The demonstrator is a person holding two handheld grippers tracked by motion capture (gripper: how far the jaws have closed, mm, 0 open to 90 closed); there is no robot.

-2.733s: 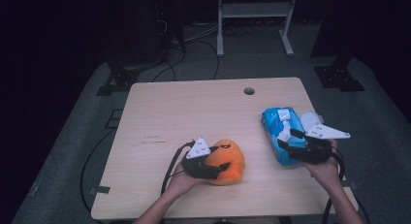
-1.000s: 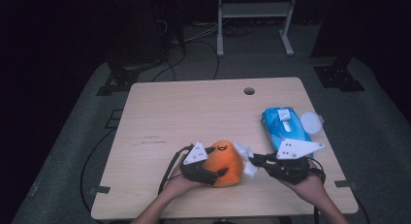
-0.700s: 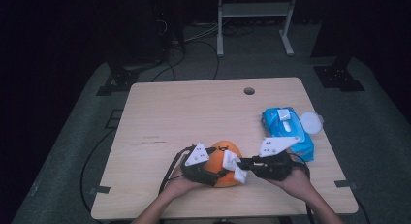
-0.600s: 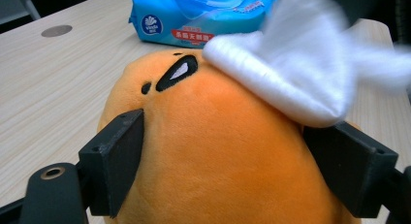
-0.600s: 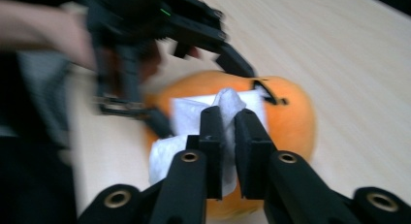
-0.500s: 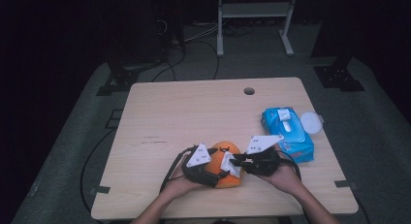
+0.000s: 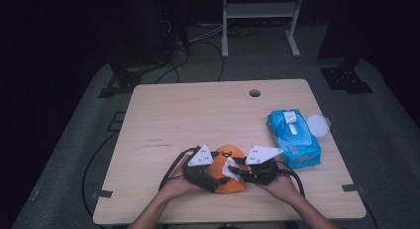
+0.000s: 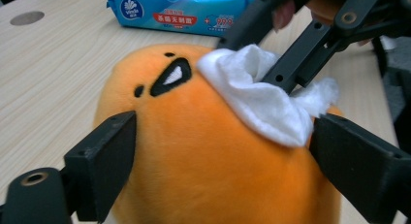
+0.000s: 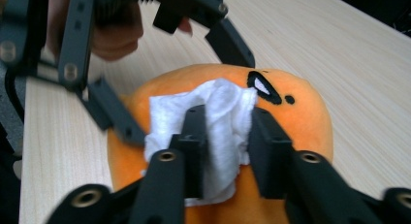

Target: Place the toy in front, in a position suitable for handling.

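Note:
An orange plush toy with a small black face lies near the table's front edge. My left gripper is shut on it, one jaw pressed against each flank; its jaws have just been opening a little with the plush still between them. A bunched white wipe rests on top of the plush. My right gripper comes in from the right and is shut on that wipe; its jaws have just been opening slightly, and the wipe still fills the gap. In the left gripper view the wipe sits right of the face.
A blue pack of wet wipes lies at the right of the wooden table, with a round white lid beside it. A small hole is at the far edge. Dark floor and stands surround the table.
My right gripper has moved left from the blue pack and down, bringing the white wipe onto the plush. The left gripper has stayed in place around the toy.

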